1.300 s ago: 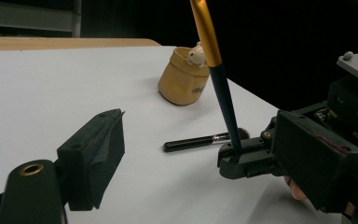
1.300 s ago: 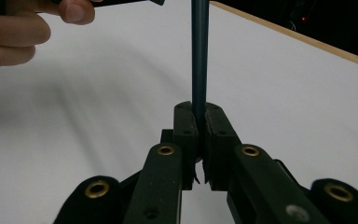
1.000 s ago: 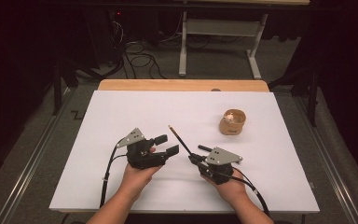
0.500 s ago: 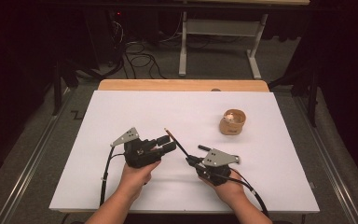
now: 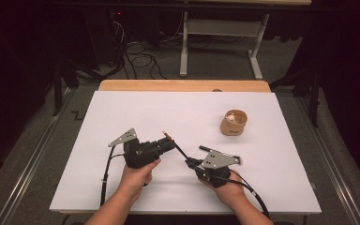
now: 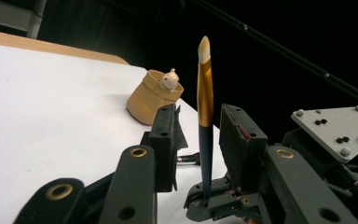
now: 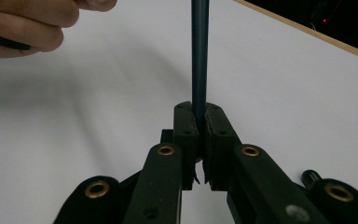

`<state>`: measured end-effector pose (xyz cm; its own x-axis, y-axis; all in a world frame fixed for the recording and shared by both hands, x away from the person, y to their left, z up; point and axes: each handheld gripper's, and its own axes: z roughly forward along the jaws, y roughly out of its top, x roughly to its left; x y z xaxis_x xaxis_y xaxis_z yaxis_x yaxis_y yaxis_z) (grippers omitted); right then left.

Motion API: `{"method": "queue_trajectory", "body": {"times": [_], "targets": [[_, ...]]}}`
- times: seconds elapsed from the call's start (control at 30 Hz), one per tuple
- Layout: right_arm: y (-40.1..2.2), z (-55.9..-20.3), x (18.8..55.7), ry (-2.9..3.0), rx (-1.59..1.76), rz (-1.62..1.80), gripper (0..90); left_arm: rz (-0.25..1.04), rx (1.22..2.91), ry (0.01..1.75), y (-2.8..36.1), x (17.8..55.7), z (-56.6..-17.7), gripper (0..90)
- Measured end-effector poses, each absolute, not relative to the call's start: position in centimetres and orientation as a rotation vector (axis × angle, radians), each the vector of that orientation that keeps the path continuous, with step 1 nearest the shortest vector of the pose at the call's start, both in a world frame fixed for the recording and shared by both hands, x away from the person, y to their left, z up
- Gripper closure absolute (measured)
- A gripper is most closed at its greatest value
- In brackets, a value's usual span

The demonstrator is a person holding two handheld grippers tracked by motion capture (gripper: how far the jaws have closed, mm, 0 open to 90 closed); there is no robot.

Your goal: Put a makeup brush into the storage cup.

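High view: the brush (image 5: 178, 149) is mostly hidden between the two grippers; only its copper end near the left gripper (image 5: 168, 144) and a short dark stretch of handle can be made out. Whether it touches the table (image 5: 136, 108) cannot be told.

Right gripper (image 7: 199, 122): jaws pressed together on the dark handle of the brush (image 7: 199, 56), which runs up out of frame. A hand (image 7: 37, 21) is cut off at the top left.

Left gripper (image 6: 200, 135): jaws have just been closing, with the brush (image 6: 205, 93) standing between them, pale tip up. A gap shows on both sides; the pads do not press it.

The cup (image 5: 234, 123) sits on the right, far side of the table, well apart from both grippers.
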<state>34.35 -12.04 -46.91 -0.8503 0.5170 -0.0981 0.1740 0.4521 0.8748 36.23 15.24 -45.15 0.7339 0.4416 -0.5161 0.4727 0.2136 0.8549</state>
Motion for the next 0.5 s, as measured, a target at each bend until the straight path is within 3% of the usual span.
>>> {"method": "queue_trajectory", "body": {"times": [0.5], "targets": [[-11.87,-47.03,34.32,2.372,0.557,1.339,86.6,-0.043,1.393,0.803,15.16,36.18,-45.27,80.1]]}}
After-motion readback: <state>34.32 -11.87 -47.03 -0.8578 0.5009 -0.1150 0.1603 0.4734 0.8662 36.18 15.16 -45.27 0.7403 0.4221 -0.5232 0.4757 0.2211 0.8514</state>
